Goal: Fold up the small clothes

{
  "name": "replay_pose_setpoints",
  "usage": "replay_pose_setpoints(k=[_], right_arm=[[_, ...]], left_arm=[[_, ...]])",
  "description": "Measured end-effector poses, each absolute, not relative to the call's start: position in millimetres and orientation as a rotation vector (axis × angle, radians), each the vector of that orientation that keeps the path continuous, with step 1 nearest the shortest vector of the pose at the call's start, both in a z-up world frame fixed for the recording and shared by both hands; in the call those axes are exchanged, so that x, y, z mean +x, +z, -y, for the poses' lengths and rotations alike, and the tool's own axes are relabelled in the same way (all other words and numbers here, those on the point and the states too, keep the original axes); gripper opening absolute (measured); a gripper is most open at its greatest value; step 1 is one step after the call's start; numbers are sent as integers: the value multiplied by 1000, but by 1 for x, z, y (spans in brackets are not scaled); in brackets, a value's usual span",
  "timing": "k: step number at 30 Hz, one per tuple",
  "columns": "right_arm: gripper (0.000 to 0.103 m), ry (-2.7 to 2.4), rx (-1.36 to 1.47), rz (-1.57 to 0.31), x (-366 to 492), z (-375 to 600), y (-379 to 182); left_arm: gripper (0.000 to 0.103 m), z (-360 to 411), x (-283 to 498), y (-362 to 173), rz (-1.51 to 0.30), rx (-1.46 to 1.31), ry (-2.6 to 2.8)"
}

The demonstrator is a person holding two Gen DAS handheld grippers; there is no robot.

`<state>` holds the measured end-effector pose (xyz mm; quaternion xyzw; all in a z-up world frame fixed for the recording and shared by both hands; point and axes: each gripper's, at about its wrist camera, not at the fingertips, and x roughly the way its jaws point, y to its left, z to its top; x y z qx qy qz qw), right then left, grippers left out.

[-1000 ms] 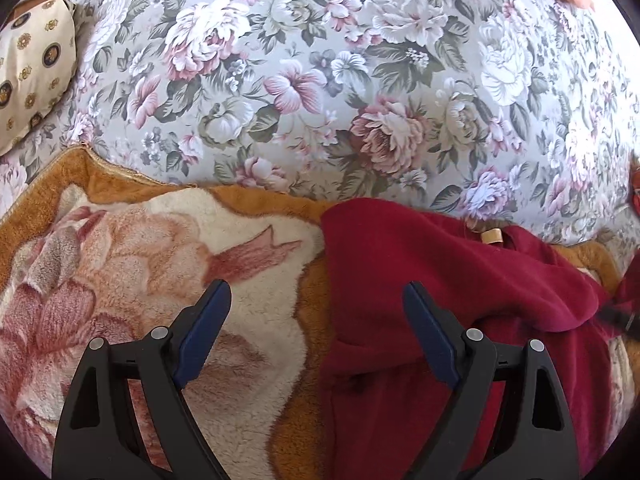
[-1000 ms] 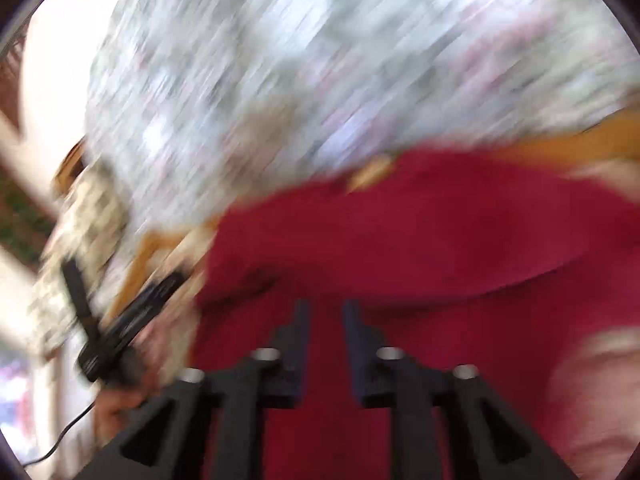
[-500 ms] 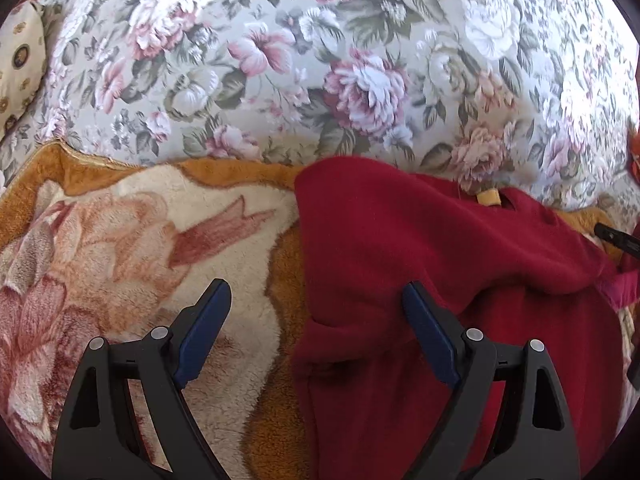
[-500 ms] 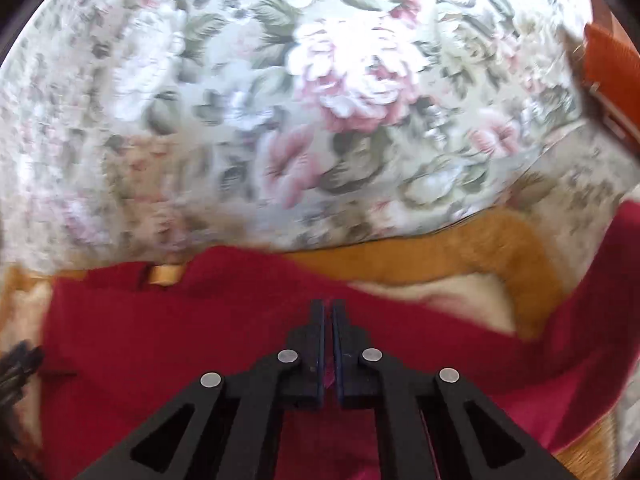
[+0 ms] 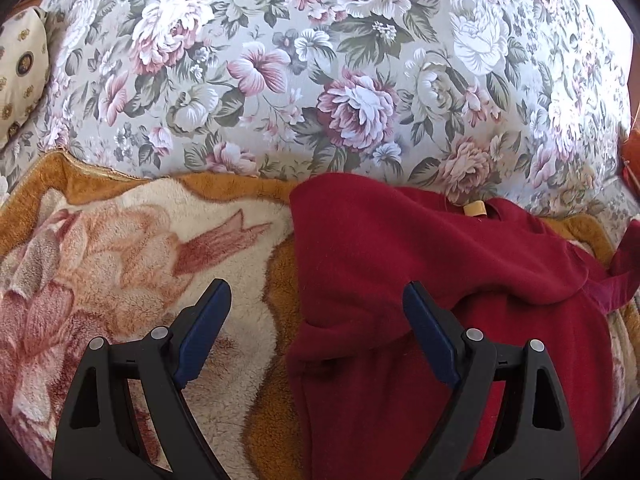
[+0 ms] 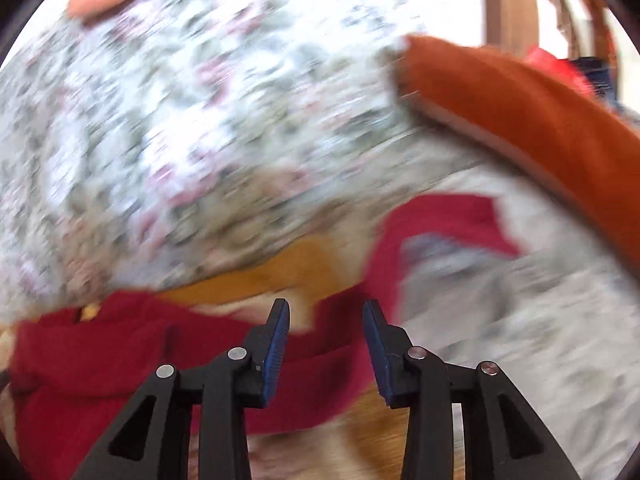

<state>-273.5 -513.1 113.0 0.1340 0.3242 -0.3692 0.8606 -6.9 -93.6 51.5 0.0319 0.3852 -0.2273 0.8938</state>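
Note:
A dark red fleece garment (image 5: 420,264) lies on a fluffy orange and cream blanket (image 5: 132,264), its top edge folded over, a small tan neck label (image 5: 474,209) showing. My left gripper (image 5: 316,298) is open and empty, just above the garment's left edge. In the blurred right wrist view the same garment (image 6: 120,356) lies low and left, with a red sleeve (image 6: 444,220) stretched out to the right. My right gripper (image 6: 326,316) is open and empty above the garment's right part.
A floral bedspread (image 5: 320,80) covers the bed beyond the blanket. A patterned cream cushion (image 5: 20,76) lies at the far left. An orange cushion (image 6: 532,120) lies at the right in the right wrist view, with wooden furniture (image 6: 508,4) behind it.
My right gripper was shut on the red cloth half a second ago; it has opened, let go and swung right. The left gripper stayed open over the garment's left edge.

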Motion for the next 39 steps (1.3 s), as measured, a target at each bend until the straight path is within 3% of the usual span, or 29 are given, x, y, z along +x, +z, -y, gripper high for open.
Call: replay_pose_setpoints(k=[9, 10, 11, 21, 26, 27, 29, 31, 39], right_arm=[[41, -770, 696, -568, -279, 615, 116], [29, -755, 711, -564, -278, 618, 114], [5, -744, 698, -565, -273, 618, 114], [5, -245, 471, -559, -183, 448, 161], [6, 25, 368, -599, -110, 317, 134], [7, 84, 365, -639, -97, 292, 118], [23, 227, 379, -787, -74, 253, 79], [24, 269, 399, -907, -63, 235, 48], [28, 206, 473, -836, -93, 275, 64]], left_arm=[[88, 92, -2, 47, -817, 57, -460], [88, 91, -2, 47, -816, 58, -460], [88, 91, -1, 48, -815, 56, -460], [88, 75, 3, 61, -805, -16, -455], [88, 62, 11, 61, -818, -71, -445], [88, 58, 14, 60, -821, -84, -436], [88, 51, 16, 58, -828, -104, -428], [88, 43, 21, 57, -838, -141, -425], [88, 45, 27, 48, -913, -257, -497]])
